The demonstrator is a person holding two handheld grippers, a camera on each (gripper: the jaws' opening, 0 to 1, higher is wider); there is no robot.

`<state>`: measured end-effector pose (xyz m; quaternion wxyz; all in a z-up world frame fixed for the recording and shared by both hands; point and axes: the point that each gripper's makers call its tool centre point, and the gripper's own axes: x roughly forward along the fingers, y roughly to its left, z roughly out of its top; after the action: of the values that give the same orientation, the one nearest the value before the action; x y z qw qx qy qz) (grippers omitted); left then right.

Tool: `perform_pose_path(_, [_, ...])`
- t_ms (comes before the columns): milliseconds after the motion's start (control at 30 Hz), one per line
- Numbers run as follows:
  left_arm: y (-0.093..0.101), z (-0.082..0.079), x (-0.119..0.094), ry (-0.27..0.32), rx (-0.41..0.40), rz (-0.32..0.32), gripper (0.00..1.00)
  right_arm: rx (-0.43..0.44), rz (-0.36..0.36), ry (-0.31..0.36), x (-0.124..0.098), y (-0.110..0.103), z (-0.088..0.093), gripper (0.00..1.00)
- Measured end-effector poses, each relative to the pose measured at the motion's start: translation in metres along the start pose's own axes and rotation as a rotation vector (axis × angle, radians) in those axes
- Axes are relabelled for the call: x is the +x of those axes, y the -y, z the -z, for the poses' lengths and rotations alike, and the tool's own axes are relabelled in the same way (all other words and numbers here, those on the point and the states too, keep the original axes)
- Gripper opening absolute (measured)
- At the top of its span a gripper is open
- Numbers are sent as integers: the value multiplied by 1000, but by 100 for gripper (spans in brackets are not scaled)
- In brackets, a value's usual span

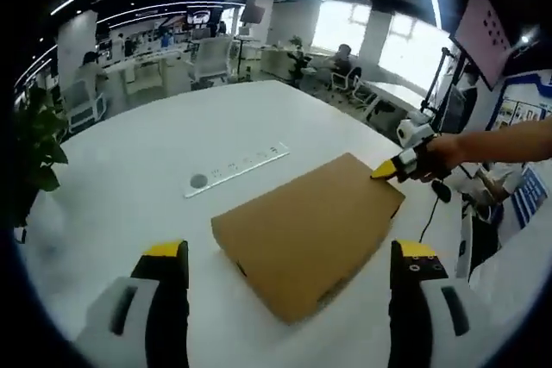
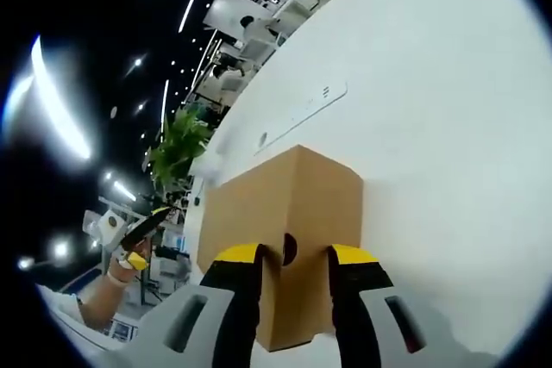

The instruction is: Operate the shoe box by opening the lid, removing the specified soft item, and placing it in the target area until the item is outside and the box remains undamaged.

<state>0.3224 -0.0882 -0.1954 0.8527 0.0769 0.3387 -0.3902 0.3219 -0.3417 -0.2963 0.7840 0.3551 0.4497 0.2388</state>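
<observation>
- Currently: box (image 1: 308, 232) closed on table (image 1: 138, 170).
- Left gripper (image 1: 289, 277): jaws wide apart, empty.
- Right gripper (image 2: 293, 275): jaws parted around a box corner.
- Risk: prying there may crease the cardboard.

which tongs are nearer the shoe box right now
Right. The right tongs sit at the shoe box, their jaws straddling its end wall. The left tongs hang back from it over the white table, jaws wide apart.
</observation>
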Motion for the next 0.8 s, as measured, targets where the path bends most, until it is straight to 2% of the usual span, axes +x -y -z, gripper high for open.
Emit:
perform_pose_path(133, [10, -3, 2, 4, 76, -4, 99, 1, -1, 4, 0, 0, 0, 29])
perform_pose_path(233, [16, -7, 3, 5, 169, -31, 99, 7, -3, 6, 0, 0, 0, 29])
perform_pose_path(400, [18, -5, 8, -9, 242, -51, 99, 8, -2, 9, 0, -2, 0, 29])
perform_pose_path(500, [17, -3, 8, -22, 348, -88, 99, 11, -4, 16, -1, -1, 0, 29])
perform_pose_path(633, [25, 2, 8, -19, 368, -84, 99, -1, 2, 17, -1, -1, -1, 29])
perform_pose_path(800, [30, 9, 8, -28, 513, -105, 99, 7, 0, 26, 0, -2, -1, 29])
